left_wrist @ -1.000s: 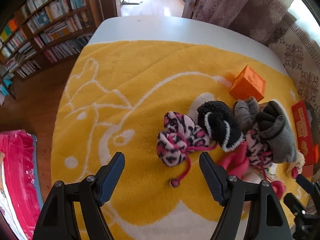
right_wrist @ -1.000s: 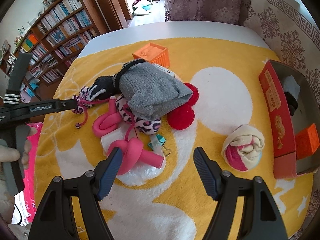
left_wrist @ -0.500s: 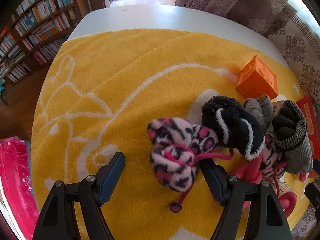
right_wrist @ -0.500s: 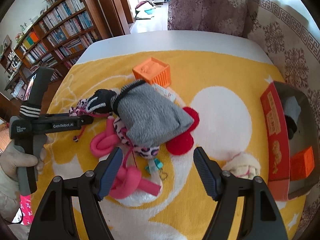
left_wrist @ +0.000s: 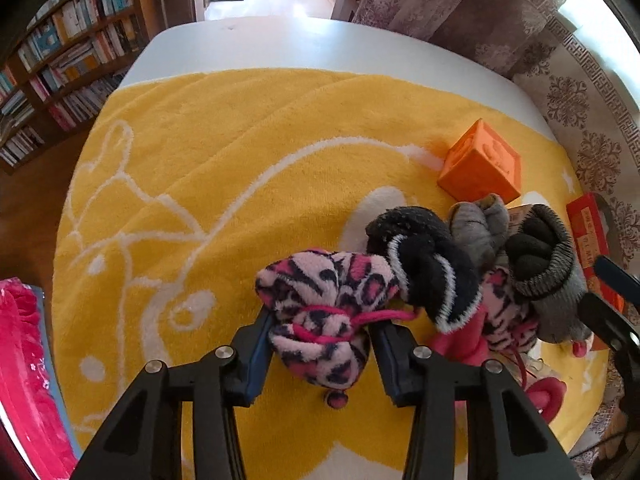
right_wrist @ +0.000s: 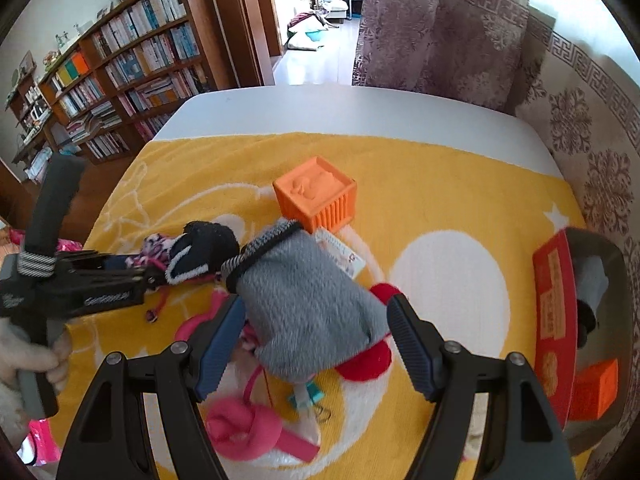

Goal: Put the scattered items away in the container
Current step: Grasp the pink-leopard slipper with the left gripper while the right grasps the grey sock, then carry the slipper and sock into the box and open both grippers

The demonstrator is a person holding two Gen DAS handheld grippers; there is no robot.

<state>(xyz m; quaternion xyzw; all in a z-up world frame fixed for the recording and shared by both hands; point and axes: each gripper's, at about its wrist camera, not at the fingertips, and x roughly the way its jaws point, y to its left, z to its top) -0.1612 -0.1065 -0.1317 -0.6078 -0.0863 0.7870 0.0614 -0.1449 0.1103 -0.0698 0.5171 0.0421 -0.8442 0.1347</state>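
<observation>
While left tongs [left_wrist: 320, 344] were closing around the leopard-print pouch [left_wrist: 324, 312] | right tongs [right_wrist: 316, 344] spread over grey sock [right_wrist: 304, 308] | next: lift pouch clear, carry to red container [right_wrist: 554, 320].

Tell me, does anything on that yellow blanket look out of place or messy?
Yes. Socks, a pink knotted strip and a grey knit sock lie heaped in a tangle mid-blanket, not in the red box at the right edge. One orange cube sits loose on the blanket while another is already boxed.

Bookshelves [right_wrist: 132, 68] left, patterned curtains [right_wrist: 440, 28] right, doorway [right_wrist: 312, 12] btwn.
</observation>
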